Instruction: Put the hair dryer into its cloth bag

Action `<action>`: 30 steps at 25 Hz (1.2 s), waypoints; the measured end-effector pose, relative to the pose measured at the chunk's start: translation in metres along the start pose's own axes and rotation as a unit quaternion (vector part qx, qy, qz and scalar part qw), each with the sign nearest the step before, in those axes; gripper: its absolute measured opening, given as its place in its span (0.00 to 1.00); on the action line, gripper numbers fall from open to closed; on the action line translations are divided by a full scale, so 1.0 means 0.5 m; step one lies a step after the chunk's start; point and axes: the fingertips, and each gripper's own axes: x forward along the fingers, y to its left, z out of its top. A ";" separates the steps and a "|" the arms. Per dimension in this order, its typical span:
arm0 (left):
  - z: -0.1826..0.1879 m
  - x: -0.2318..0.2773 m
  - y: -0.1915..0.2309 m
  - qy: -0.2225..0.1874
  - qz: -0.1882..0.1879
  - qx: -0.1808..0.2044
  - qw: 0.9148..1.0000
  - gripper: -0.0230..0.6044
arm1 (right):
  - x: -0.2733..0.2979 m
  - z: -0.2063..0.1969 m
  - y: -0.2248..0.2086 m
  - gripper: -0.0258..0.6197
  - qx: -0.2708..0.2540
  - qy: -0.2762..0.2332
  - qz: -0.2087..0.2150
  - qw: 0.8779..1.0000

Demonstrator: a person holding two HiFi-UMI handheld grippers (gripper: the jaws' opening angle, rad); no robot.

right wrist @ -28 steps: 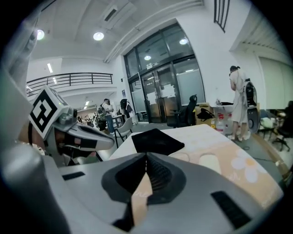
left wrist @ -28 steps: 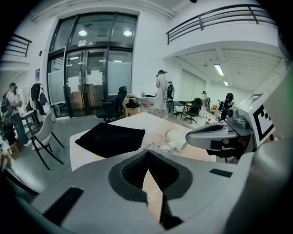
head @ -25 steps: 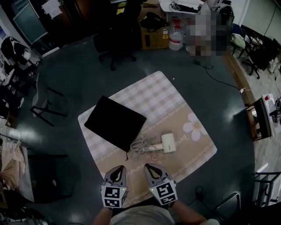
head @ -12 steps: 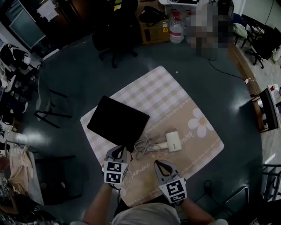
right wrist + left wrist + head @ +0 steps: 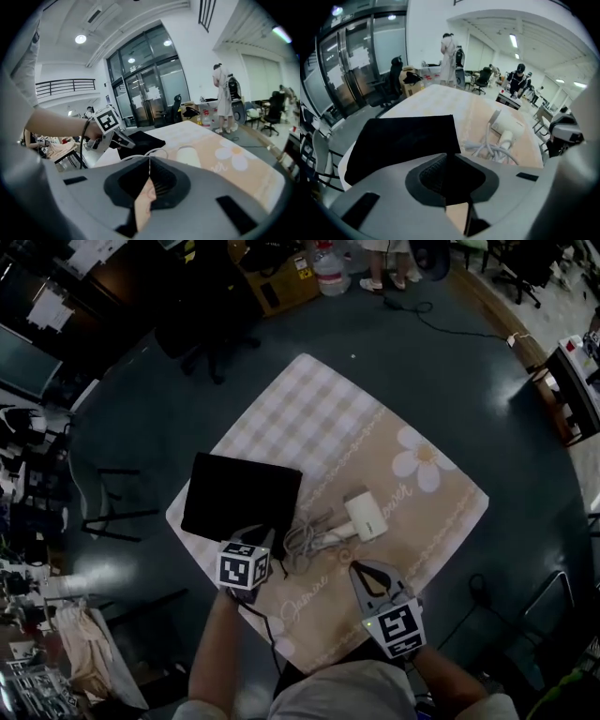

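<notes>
Black cloth bag [image 5: 239, 498], left tool [image 5: 263, 534] closed at its corner, right tool [image 5: 360, 567] closed, both empty.

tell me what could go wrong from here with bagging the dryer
1. The bag lies flat with no open mouth showing, so the shut left gripper at its corner may pinch both layers.
2. The loose cord beside the dryer could snag or trail outside.

Cloth bag [image 5: 239, 495] left of hair dryer [image 5: 364, 515], on mat [image 5: 319, 418].
</notes>
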 end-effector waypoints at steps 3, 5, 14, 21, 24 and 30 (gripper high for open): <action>0.039 0.035 0.051 0.030 -0.043 -0.022 0.998 0.26 | 0.037 0.019 -0.012 0.06 0.009 0.003 -0.008 1.000; 0.055 0.059 0.068 0.059 -0.054 -0.008 0.997 0.34 | 0.052 0.026 -0.020 0.06 0.013 0.006 -0.013 1.000; 0.049 0.126 0.058 0.146 -0.059 0.049 0.986 0.36 | 0.063 0.025 -0.043 0.06 0.037 0.009 -0.035 0.999; 0.029 0.155 0.075 0.187 -0.034 0.067 0.979 0.30 | 0.054 0.020 -0.056 0.06 0.044 0.009 -0.041 0.998; 0.034 0.152 0.088 0.172 -0.013 0.064 0.983 0.20 | 0.052 0.018 -0.058 0.06 0.046 0.009 -0.043 0.998; 0.057 0.088 0.095 0.098 0.001 0.033 0.995 0.08 | 0.052 0.022 -0.058 0.06 0.041 0.005 -0.037 0.998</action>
